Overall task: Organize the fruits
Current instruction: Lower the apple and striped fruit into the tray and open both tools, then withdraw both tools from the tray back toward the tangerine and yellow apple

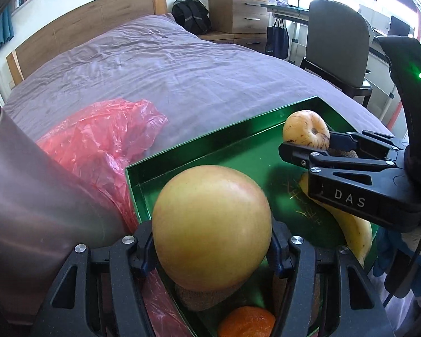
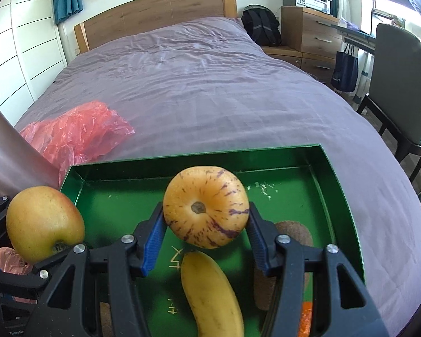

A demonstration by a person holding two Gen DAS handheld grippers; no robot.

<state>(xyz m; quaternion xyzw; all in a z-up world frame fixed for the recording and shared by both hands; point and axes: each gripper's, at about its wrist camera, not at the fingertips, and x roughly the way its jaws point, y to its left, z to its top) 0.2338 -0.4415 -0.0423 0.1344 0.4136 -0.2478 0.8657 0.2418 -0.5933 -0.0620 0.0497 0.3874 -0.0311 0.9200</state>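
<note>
A green tray (image 1: pixel 216 137) (image 2: pixel 182 158) lies on the purple bed near its foot. Above the tray's left corner, my left gripper (image 1: pixel 212 245) (image 2: pixel 33 230) is shut on a large yellow-red apple (image 1: pixel 210 224) (image 2: pixel 45 223). My right gripper (image 2: pixel 206 224) (image 1: pixel 314 146) is shut on a round yellow fruit with purple streaks (image 2: pixel 206 207) (image 1: pixel 306 130), held over the tray's middle. In the tray lie a banana (image 2: pixel 210 295) (image 1: pixel 353 233), a brown kiwi (image 2: pixel 294 233), another brown kiwi (image 1: pixel 205 297) under the apple, and an orange fruit (image 1: pixel 247 323) (image 2: pixel 306 320), partly hidden.
A crumpled pink plastic bag (image 1: pixel 98 146) (image 2: pixel 73 134) lies on the bedspread left of the tray. A smooth grey panel (image 1: pixel 28 196) stands close at the left. A dark chair (image 2: pixel 401 84), a desk and a wooden dresser (image 2: pixel 308 28) stand right of the bed.
</note>
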